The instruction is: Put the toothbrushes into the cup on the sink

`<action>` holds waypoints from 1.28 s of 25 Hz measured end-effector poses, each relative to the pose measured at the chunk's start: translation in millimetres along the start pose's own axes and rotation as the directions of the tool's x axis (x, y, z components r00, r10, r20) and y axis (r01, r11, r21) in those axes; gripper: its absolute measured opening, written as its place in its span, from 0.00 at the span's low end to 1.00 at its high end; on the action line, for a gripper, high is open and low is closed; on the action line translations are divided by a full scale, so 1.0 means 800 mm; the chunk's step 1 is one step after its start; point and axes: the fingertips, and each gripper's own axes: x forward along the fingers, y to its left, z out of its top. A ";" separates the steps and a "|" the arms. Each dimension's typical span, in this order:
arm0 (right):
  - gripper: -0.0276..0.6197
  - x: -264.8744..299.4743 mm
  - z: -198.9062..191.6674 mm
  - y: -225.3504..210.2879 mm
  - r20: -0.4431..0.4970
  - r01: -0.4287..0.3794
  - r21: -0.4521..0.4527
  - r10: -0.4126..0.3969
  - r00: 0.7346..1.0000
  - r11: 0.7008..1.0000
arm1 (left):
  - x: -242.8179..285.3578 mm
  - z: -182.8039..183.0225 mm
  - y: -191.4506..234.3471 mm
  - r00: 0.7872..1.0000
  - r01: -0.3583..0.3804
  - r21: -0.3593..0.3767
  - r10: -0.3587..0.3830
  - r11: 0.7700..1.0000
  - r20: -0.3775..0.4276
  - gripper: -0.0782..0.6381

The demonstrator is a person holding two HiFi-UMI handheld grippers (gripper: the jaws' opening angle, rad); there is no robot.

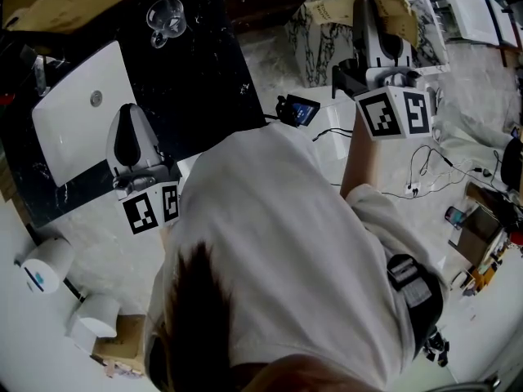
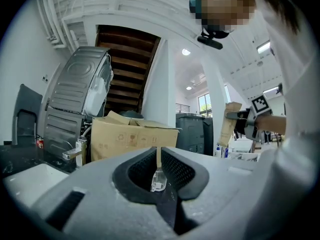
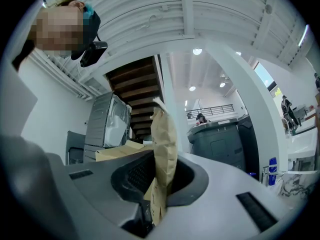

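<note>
The left gripper [image 2: 159, 160] has its jaws pressed together on what looks like a slim toothbrush [image 2: 158, 155]. Only a thin pale stick shows, standing up between the pads with a clear piece at its foot. In the head view this gripper sits at centre left, pointing towards the upper left of the frame. Its marker cube is just beside the person's white-shirted shoulder, which hides the hand behind it.

The right gripper [image 3: 161, 151] pinches a crumpled brown paper wrapper [image 3: 164, 144], which stands upright between the jaws and hangs below them. In the head view it is at the upper right, well apart from the left one. A bare forearm [image 1: 364, 163] reaches up to it from a white sleeve.

The left gripper is above a black counter [image 1: 204, 72] in the upper left of the head view, over the near edge of a white sink [image 1: 69, 129] set into it. A clear glass cup [image 1: 166, 19] stands on the counter beyond the sink, near the top edge. It is well apart from both grippers and I see nothing in it.

The floor [image 1: 278, 64] is pale and marbled, with cables [image 1: 425, 170] trailing at centre right. Two white paper rolls [image 1: 47, 265] lie at the lower left.

In the left gripper view a grey washing machine [image 2: 80, 101] fills the left side. A cardboard box [image 2: 131, 136] is in the middle, with a wooden staircase [image 2: 125, 66] above it. A tap [image 2: 75, 154] stands at the lower left, and a dark grey bin [image 2: 192, 131] is right of centre.
</note>
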 end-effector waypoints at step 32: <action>0.11 0.086 0.026 0.037 0.045 -0.096 -0.011 0.097 0.994 0.995 | 0.016 -0.027 0.021 0.999 -0.004 -0.135 -0.001 0.991 -0.037 0.13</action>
